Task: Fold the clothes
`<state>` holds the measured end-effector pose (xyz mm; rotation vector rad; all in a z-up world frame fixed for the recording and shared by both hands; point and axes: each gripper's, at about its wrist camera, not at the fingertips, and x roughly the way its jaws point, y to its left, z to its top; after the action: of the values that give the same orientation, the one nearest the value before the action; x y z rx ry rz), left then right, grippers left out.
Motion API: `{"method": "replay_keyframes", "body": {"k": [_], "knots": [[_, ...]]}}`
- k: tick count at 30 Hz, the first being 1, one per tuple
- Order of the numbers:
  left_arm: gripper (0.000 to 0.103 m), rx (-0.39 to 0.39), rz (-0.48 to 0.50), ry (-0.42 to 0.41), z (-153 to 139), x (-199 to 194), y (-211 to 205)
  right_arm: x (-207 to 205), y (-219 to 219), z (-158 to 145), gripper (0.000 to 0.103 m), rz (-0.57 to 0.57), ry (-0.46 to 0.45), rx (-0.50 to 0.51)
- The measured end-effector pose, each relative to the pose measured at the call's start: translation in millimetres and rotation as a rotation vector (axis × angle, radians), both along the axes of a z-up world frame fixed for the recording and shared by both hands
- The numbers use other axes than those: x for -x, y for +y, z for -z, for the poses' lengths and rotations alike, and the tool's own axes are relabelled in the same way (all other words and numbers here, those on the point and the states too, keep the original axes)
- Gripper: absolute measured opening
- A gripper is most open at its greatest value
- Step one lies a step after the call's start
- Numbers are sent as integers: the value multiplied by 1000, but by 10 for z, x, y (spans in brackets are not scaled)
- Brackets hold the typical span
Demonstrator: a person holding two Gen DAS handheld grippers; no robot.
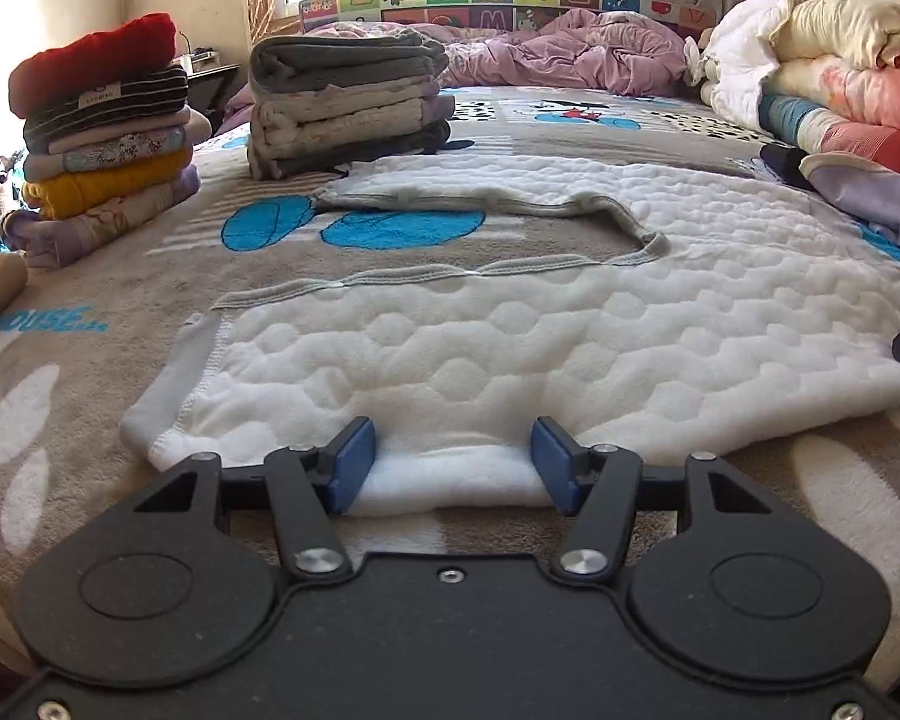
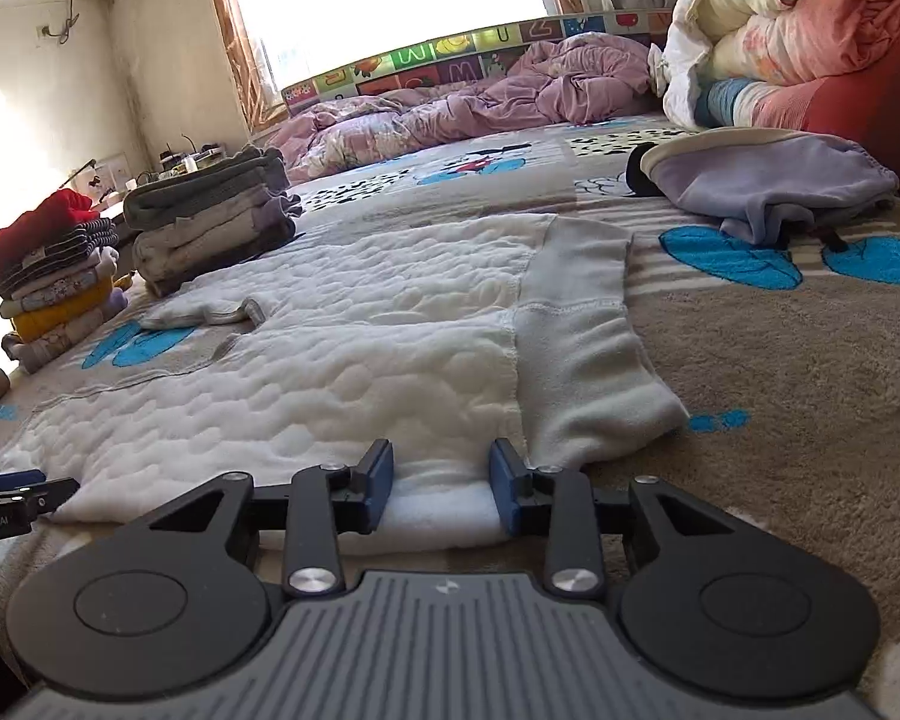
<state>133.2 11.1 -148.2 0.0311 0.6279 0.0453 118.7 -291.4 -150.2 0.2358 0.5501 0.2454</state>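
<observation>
Both tools sit open at the white fleece trousers' near edge, left tool by the cuff, right tool by the waistband; the garment's length runs left to right.

A home bedroom: a bed under a patterned blanket, rumpled quilt, sunlit window.

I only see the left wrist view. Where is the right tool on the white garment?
Observer: The right tool straddles the white garment's near edge, with its jaws apart and not clamped.
Operator: What's to its right?
Observer: A grey band stitched onto the garment's end starts just right of the tool.
Operator: Is anything touching that band?
Observer: No. The lilac garment lies farther back, apart from the band.
</observation>
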Motion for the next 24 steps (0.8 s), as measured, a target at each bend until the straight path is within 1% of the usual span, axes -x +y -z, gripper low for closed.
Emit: {"method": "replay_keyframes", "body": {"k": [2, 7, 8, 10, 12, 15, 18, 20, 22, 23, 24], "knots": [[60, 21, -3, 3, -7, 15, 26, 64, -23, 5, 34, 3, -7, -3], [63, 37, 1, 37, -87, 65, 39, 203, -66, -78, 35, 33, -49, 53], [65, 41, 4, 52, -114, 73, 45, 231, -74, -94, 36, 39, -58, 64], [67, 44, 2, 73, -161, 101, 60, 287, -91, -128, 45, 52, -74, 87], [68, 48, 1, 87, -207, 138, 77, 343, -108, -161, 45, 64, -91, 109], [68, 57, 2, 90, -285, 207, 110, 424, -131, -203, 46, 80, -119, 150], [68, 42, 11, 64, -434, 242, 130, 498, -149, -225, 46, 90, -152, 211], [69, -17, 30, 13, -605, 285, 141, 542, -134, -234, 46, 85, -174, 251], [69, -128, 82, -51, -772, 345, 140, 592, -80, -245, 46, 72, -205, 310], [72, -224, 126, -87, -845, 392, 127, 619, -46, -253, 46, 62, -221, 340], [74, -339, 167, -112, -870, 439, 116, 640, -15, -251, 47, 51, -236, 367]]}}
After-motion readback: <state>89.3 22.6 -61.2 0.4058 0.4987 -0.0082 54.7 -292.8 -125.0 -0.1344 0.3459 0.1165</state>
